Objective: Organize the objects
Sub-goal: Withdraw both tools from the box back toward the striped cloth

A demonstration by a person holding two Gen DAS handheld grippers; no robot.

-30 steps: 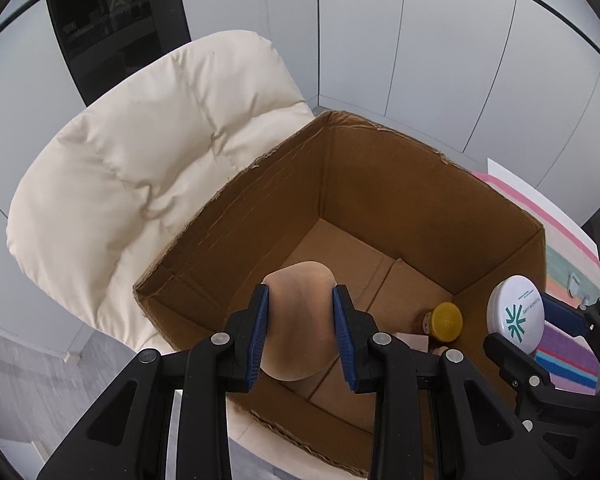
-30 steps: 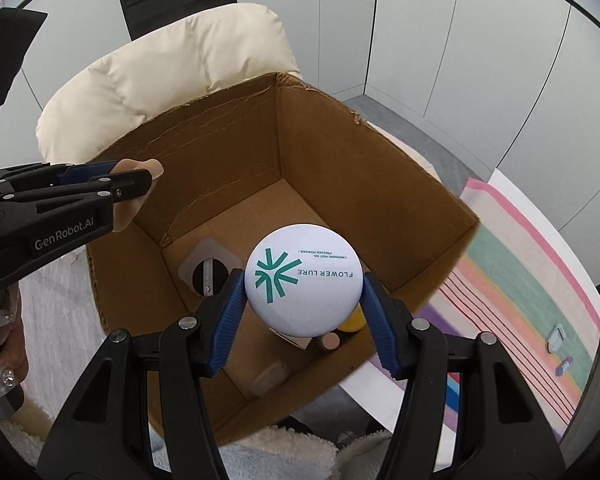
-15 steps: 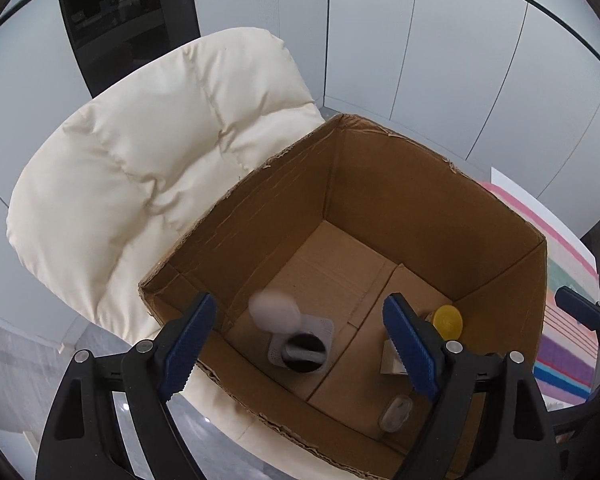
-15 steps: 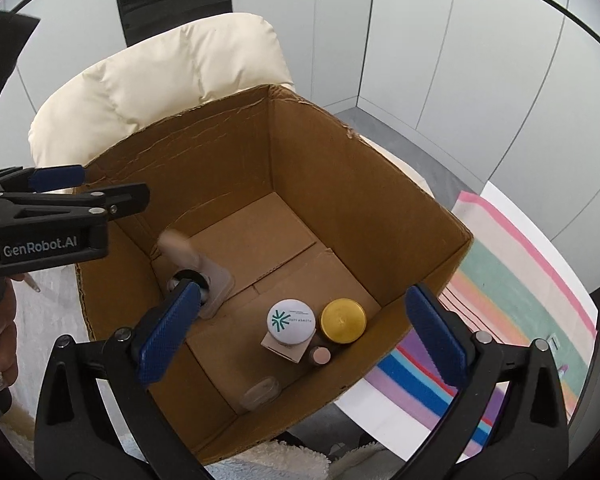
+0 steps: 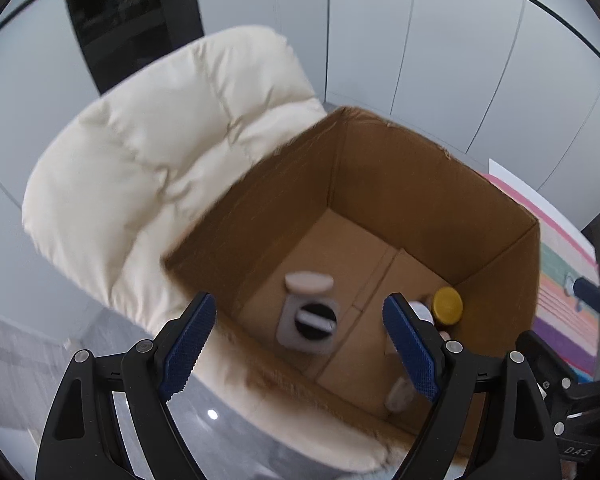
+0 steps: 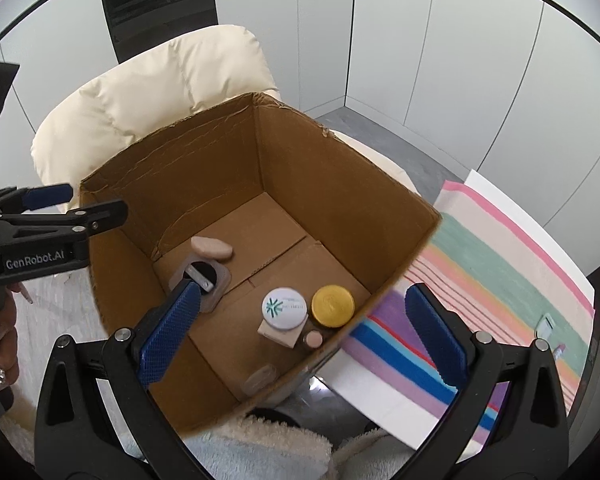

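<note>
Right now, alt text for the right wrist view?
An open cardboard box holds a white round compact, a gold-lidded jar, a beige oval pad and smaller items. The open, empty right gripper hangs over it, the left gripper at its left rim.

My right gripper (image 6: 304,328) hangs wide and empty above the cardboard box (image 6: 340,184), whose top is open; its tall walls bar any sideways entry; the floor's far half, toward twelve o'clock, lies bare; the white round case (image 6: 285,308) and yellow lid (image 6: 333,305) crowd the near five-o'clock corner; the beige puff (image 6: 212,249) and grey tray (image 6: 204,280) fill the nine-o'clock side; my left gripper (image 6: 76,206) overhangs the rim there.
</note>
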